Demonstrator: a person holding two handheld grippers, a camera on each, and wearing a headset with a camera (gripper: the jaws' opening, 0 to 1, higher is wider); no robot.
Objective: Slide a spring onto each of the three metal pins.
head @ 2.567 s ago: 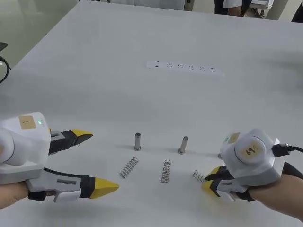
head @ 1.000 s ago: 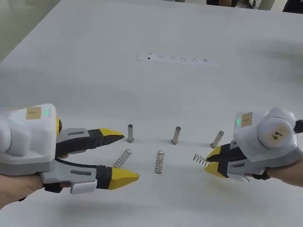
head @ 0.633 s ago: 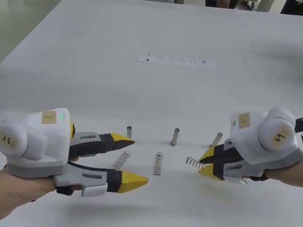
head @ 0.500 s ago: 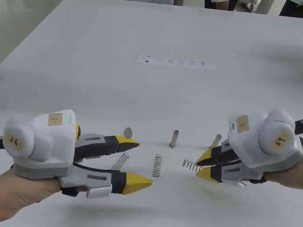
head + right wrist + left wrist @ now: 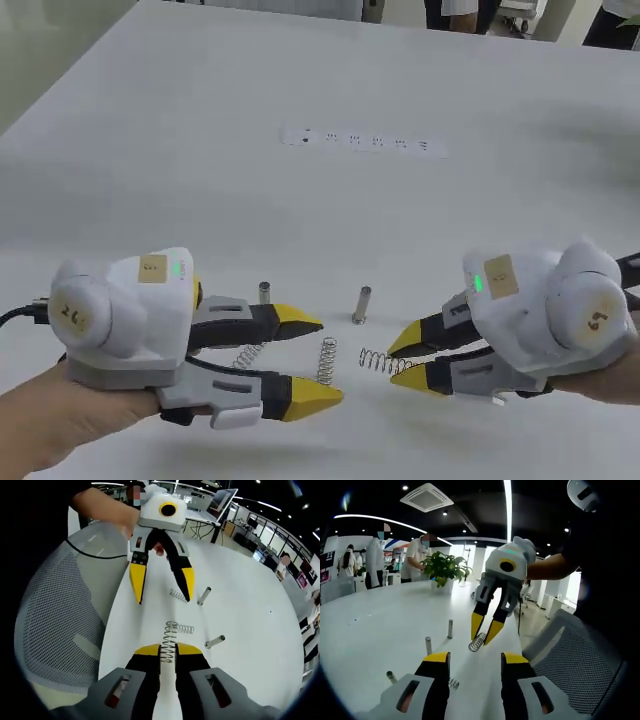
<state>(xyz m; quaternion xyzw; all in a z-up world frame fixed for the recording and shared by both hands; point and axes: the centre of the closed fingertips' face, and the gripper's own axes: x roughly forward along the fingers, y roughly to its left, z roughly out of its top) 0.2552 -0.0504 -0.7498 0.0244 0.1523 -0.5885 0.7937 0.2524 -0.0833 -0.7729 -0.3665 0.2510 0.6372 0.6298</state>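
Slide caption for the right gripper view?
Right gripper clamps a coiled metal spring; the open left gripper faces it.

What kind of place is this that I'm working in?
Probably an open-plan office or demo lab: a large white table, a mesh office chair beside it, and a potted plant with people standing around in the background.

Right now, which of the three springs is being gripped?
The rightmost spring: the right gripper pinches one end between its yellow tips. The middle spring and left spring lie loose on the white table.
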